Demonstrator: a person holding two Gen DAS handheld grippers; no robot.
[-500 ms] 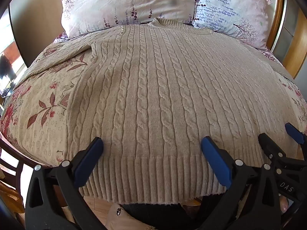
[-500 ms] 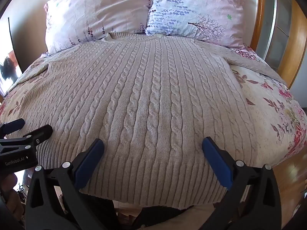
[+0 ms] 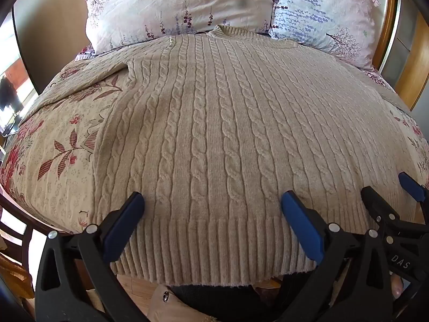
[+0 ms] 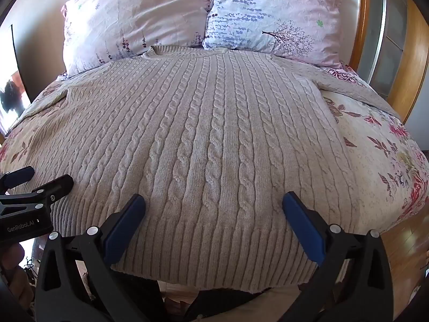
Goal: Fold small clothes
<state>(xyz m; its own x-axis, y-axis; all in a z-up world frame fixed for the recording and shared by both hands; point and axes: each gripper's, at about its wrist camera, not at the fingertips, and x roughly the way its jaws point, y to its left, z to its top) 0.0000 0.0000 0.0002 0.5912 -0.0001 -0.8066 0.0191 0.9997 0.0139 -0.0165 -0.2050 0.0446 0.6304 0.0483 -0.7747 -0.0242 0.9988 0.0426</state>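
A beige cable-knit sweater [image 3: 214,134] lies flat, front up, on a floral bedspread, with its collar toward the pillows and its ribbed hem [image 3: 209,249] hanging over the near bed edge. It also shows in the right wrist view [image 4: 209,139]. My left gripper [image 3: 211,204] is open, its blue pads spread just above the hem on the left half. My right gripper [image 4: 213,204] is open over the hem on the right half. Each gripper shows at the edge of the other's view: the right gripper [image 3: 388,196] and the left gripper [image 4: 40,179].
Two floral pillows [image 3: 182,5] [image 4: 273,16] lean at the head of the bed. The floral bedspread [image 3: 59,145] shows on both sides of the sweater. A wooden frame [image 4: 418,61] stands at the right. Wooden floor [image 4: 402,241] lies below the bed edge.
Both grippers have barely moved; the view has shifted very slightly. The sweater lies as before.
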